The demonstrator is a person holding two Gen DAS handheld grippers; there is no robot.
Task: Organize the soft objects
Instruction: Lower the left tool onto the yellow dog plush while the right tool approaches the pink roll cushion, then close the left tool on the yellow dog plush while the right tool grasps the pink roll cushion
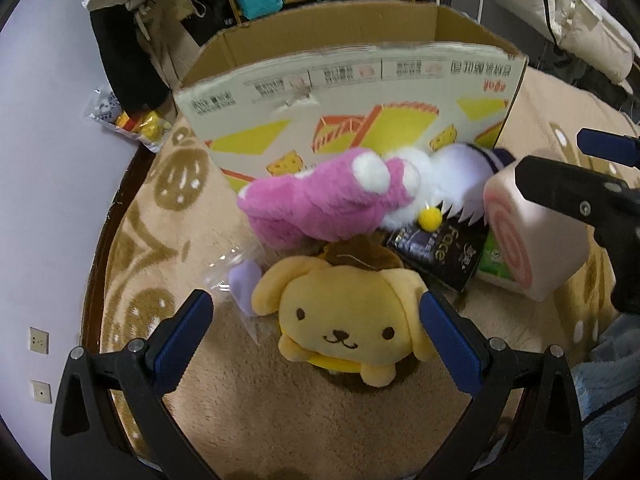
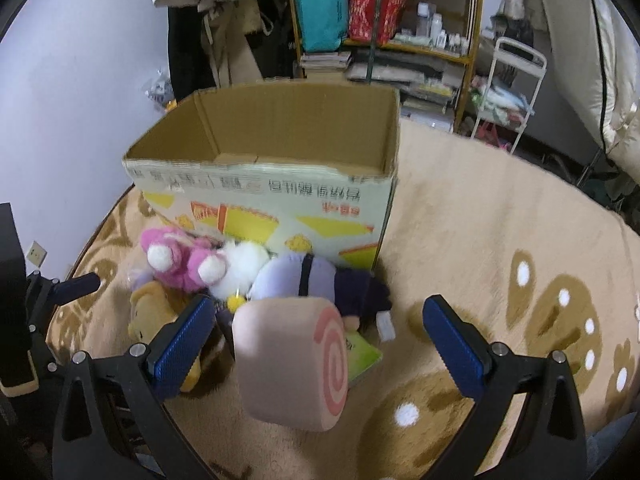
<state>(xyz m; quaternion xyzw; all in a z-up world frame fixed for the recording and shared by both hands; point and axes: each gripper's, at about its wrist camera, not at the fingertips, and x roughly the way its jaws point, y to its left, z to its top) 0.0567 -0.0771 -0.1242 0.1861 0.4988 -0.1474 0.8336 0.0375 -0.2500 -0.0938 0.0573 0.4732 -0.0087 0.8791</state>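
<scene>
A yellow dog plush [image 1: 344,320] lies face up on the beige blanket between the open fingers of my left gripper [image 1: 312,340]; it also shows in the right wrist view [image 2: 154,318]. Behind it lie a pink-and-white plush [image 1: 320,200] [image 2: 180,264] and a white-and-lavender plush [image 1: 452,172] [image 2: 296,276]. A pink swirl-roll cushion [image 1: 532,236] [image 2: 292,360] stands between the open fingers of my right gripper [image 2: 316,340], which shows at the right edge of the left wrist view [image 1: 568,176]. An open cardboard box [image 1: 352,92] [image 2: 272,160] stands behind the toys.
A black packet [image 1: 436,252] and a green packet [image 2: 362,354] lie under the toys. A small lavender item in clear wrap [image 1: 244,284] lies left of the dog. The blanket's edge and a wall [image 1: 48,200] are at left. Shelves [image 2: 384,20] stand behind.
</scene>
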